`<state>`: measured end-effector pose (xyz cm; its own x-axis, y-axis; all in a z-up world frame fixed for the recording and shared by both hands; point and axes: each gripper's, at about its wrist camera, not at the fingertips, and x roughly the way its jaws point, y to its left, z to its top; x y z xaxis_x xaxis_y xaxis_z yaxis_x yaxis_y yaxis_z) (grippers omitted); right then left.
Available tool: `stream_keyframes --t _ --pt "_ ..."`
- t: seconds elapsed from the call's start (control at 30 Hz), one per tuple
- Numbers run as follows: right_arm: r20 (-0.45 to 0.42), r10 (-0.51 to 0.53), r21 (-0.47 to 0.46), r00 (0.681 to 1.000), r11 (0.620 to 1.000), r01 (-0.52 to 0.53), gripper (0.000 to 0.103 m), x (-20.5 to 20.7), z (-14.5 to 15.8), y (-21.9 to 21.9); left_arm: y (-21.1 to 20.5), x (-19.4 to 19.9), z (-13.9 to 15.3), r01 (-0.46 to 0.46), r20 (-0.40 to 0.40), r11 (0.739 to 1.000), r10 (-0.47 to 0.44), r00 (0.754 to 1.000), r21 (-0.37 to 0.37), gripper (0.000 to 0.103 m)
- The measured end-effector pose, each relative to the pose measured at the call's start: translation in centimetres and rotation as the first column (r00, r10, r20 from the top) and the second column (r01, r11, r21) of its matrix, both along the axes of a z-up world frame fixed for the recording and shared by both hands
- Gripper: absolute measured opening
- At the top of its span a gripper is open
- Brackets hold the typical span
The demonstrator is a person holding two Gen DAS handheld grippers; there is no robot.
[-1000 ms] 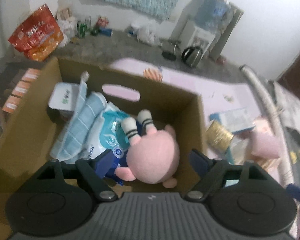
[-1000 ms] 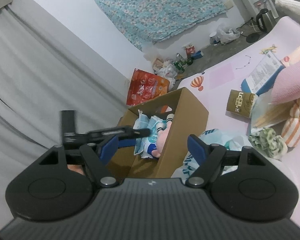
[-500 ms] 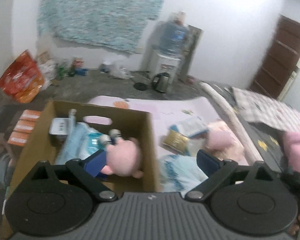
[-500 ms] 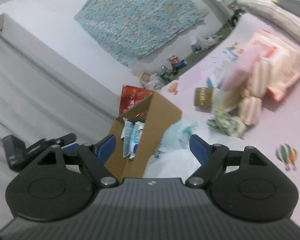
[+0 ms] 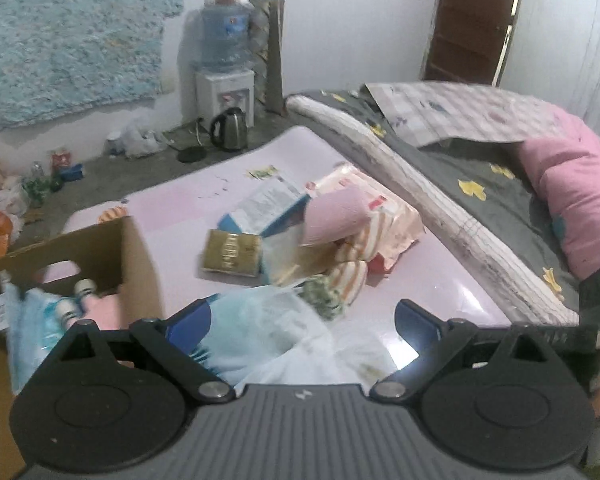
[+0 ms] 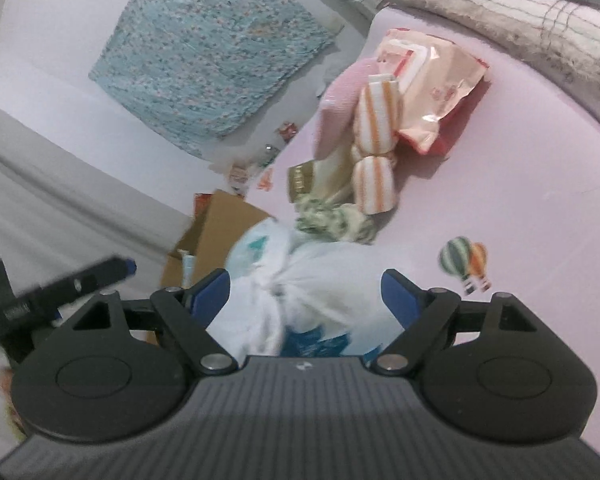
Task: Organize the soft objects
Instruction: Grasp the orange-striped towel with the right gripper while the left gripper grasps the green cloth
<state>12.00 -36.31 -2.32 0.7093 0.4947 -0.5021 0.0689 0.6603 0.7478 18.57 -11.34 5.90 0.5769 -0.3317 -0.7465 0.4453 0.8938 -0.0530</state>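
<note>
- On the pink mat (image 5: pixel 440 276) we have a loose heap of soft goods, and our left gripper (image 5: pixel 302 322) hangs over its near edge with jaws spread wide and nothing pinched between them.
- Between and just beyond those blue pads lies a white plastic bag (image 5: pixel 284 332) with pale blue contents; the pads do not press it.
- Our right gripper (image 6: pixel 306 290) sits low over that same white bag (image 6: pixel 300 280). Its jaws have just been opening: the bag bulges up between the fingers, but the right pad stands clear of it, and whether the left pad brushes it we cannot tell.
- Left of the bag stands the cardboard box (image 5: pixel 100 248), already holding a pink plush (image 5: pixel 108 312) with striped socks and blue-and-white packs.
- Just past the bag we see a green-and-white knotted cloth (image 6: pixel 336 220), then orange-striped rolled towels (image 6: pixel 374 188), a pink pillow (image 5: pixel 336 212) and a peach-coloured pack (image 6: pixel 440 92) touching one another.
- A gold packet (image 5: pixel 230 252) and a blue-edged box (image 5: pixel 264 208) lie beside the pillow.
- Behind, a kettle (image 5: pixel 230 130) sits on the floor.
</note>
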Motion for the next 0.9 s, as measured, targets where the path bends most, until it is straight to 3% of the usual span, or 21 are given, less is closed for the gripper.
stream_keyframes --t 0.2,0.47,0.6,0.67,0.73,0.9 --pt "0.016 -0.033 -0.028 0.999 0.999 0.033 0.081 2.4 -1.8 -0.7 -4.6 5.2 -3.7 0.027 -0.139 0.999 -0.021 0.99 0.04 0.091" --pt "0.008 -0.119 0.013 0.993 0.993 0.119 0.063 6.7 -4.3 -3.3 -8.1 11.0 -9.4 0.042 -0.223 0.976 0.007 0.975 0.215 0.072" --pt "0.0 -0.142 0.064 0.99 0.988 0.142 0.06 8.6 -5.4 -4.5 -8.4 12.1 -11.2 0.059 -0.252 0.968 0.004 0.968 0.242 0.064" --pt "-0.009 -0.149 0.093 0.989 0.984 0.149 0.058 9.5 -6.0 -4.9 -8.4 12.5 -11.7 0.057 -0.262 0.969 0.008 0.965 0.242 0.055" --pt "-0.02 -0.152 0.118 0.988 0.981 0.153 0.057 10.5 -6.6 -5.2 -8.4 12.9 -12.1 0.057 -0.276 0.971 0.009 0.961 0.232 0.039" --pt "-0.048 -0.14 0.128 0.989 0.981 0.145 0.059 13.3 -7.4 -4.6 -8.0 13.1 -12.1 0.052 -0.287 0.977 0.009 0.958 0.205 0.028"
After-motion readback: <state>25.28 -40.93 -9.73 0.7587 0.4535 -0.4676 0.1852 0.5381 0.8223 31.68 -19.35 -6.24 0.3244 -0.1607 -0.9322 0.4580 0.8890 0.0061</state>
